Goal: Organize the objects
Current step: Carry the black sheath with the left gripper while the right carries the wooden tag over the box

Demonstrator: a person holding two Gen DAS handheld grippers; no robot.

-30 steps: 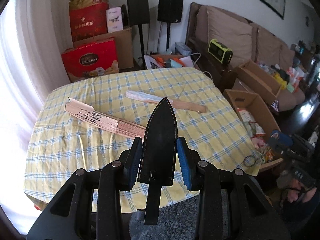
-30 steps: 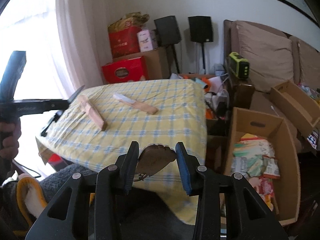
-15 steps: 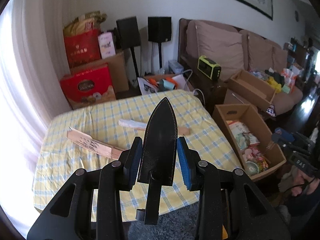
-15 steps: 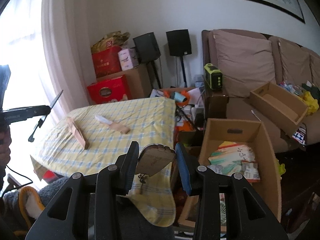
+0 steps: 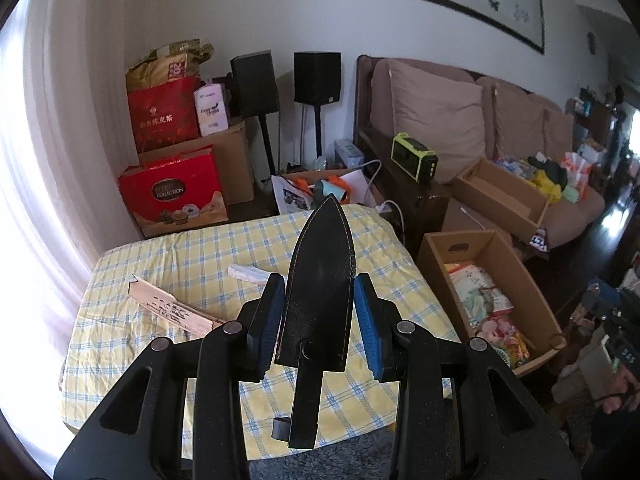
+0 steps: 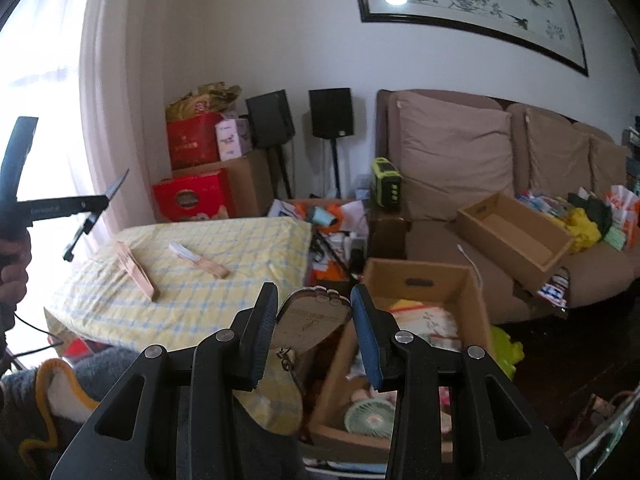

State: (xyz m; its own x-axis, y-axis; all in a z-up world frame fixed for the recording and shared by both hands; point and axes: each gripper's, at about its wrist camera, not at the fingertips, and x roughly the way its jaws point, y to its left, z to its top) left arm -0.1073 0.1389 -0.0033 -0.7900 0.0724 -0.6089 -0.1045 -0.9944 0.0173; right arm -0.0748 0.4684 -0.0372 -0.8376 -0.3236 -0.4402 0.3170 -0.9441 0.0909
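Note:
My left gripper (image 5: 318, 300) is shut on a black pointed leather sheath (image 5: 320, 256), held tip forward above the near edge of the yellow checked table (image 5: 168, 252). My right gripper (image 6: 314, 314) is shut on a wooden foot-shaped tag (image 6: 310, 320) with a small chain hanging under it, over the gap between the table (image 6: 248, 240) and an open cardboard box (image 6: 416, 280). Two folded fans lie on the cloth: a wooden one (image 5: 172, 312) and a white-tipped one (image 5: 248, 272). The right wrist view shows the left gripper (image 6: 80, 208) at far left, gripped by a hand (image 6: 12, 260).
The cardboard box (image 5: 436, 256) right of the table holds packets and a small fan. A sofa (image 6: 452, 160) carries another open box (image 6: 516, 232) and clutter. Red gift boxes (image 5: 172, 192) and speakers on stands (image 5: 318, 78) are behind the table. A grey fluffy rug (image 5: 360, 452) lies below.
Both grippers have risen and drawn back from the table, which looks smaller. The right one has swung right, so the cardboard box now lies ahead of it. Both grips are unchanged.

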